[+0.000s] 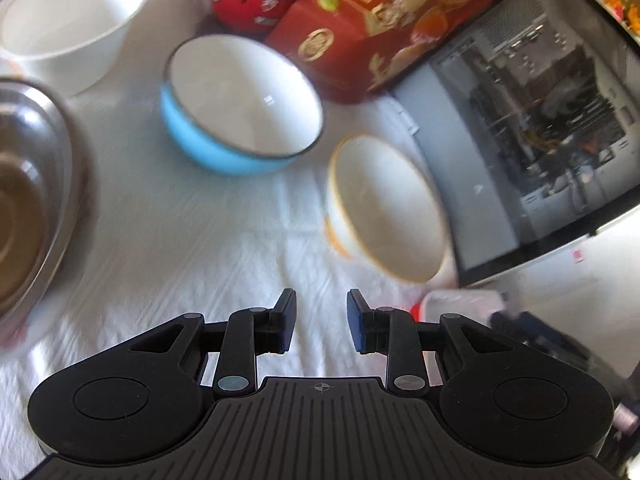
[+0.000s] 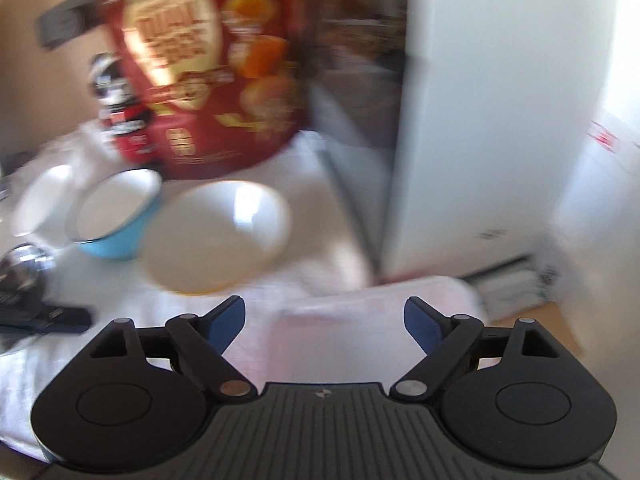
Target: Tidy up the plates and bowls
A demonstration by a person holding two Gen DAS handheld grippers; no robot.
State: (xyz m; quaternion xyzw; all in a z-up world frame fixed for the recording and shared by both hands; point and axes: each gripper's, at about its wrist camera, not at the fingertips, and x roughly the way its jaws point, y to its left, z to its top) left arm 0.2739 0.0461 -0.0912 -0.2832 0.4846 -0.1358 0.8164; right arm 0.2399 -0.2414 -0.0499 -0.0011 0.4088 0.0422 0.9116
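The left gripper (image 1: 321, 320) hangs over the white cloth (image 1: 168, 248), jaws slightly parted and pinching nothing. At its one o'clock, near, lies the orange-rimmed bowl (image 1: 386, 208); at eleven o'clock, farther off, the blue bowl (image 1: 240, 108); beyond that, toward ten o'clock, the white bowl (image 1: 72, 20). A steel bowl (image 1: 32, 184) sits at nine o'clock. The right gripper (image 2: 325, 324) is spread wide and empty, with the orange-rimmed bowl (image 2: 218, 236) just ahead at eleven o'clock. Behind stands a red egg box (image 2: 208, 72).
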